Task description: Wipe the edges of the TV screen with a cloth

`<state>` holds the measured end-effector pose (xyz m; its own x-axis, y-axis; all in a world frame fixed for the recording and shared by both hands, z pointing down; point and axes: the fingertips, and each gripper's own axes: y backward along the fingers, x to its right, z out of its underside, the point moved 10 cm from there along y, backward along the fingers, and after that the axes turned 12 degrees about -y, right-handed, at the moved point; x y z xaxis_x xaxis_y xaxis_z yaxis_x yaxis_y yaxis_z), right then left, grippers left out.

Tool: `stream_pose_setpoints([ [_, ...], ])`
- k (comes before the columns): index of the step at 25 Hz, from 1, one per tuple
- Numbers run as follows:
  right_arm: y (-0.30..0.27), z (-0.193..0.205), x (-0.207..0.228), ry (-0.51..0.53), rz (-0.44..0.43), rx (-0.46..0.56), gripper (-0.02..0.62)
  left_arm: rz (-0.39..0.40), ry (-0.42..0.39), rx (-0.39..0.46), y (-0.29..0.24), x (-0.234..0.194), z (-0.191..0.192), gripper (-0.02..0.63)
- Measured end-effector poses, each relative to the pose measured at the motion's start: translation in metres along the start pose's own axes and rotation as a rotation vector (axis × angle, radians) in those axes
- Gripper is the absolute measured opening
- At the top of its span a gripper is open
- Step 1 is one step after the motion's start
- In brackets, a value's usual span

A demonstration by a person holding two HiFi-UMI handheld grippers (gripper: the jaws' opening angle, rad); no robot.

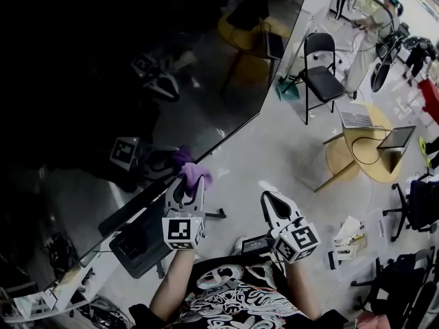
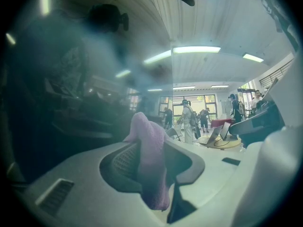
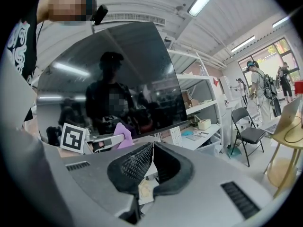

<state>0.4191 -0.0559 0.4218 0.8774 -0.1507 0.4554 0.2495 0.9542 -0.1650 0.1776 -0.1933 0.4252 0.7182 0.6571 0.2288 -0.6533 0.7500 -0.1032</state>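
Observation:
The big dark TV screen [image 1: 137, 60] fills the left of the head view, and its lower edge runs diagonally down to the left. My left gripper [image 1: 192, 183] is shut on a purple cloth [image 1: 197, 174] that rests against that lower edge. In the left gripper view the cloth [image 2: 150, 164] hangs between the jaws, with the reflective screen [image 2: 61, 89] to the left. My right gripper [image 1: 265, 197] hangs to the right of the left one, away from the screen, shut and empty. The right gripper view shows its closed jaws [image 3: 152, 149], the screen [image 3: 118, 74] and the cloth [image 3: 123, 136] at the screen's bottom edge.
A white shelf unit [image 1: 65, 290] stands below the TV. To the right are a black folding chair [image 1: 322, 70], a round wooden table [image 1: 370, 153] with laptops, and papers on the floor [image 1: 350, 242]. People [image 1: 374, 33] stand at the far right.

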Motion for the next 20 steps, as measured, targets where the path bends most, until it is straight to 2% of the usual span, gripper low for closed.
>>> stream_pose_setpoints([
  [14, 0.003, -0.015, 0.043, -0.014, 0.021, 0.004, 0.029, 0.004, -0.016, -0.009, -0.04, 0.022, -0.01, 0.14],
  [20, -0.001, -0.024, 0.065, -0.022, -0.001, -0.002, 0.029, -0.001, -0.016, -0.016, -0.06, 0.036, -0.017, 0.14],
])
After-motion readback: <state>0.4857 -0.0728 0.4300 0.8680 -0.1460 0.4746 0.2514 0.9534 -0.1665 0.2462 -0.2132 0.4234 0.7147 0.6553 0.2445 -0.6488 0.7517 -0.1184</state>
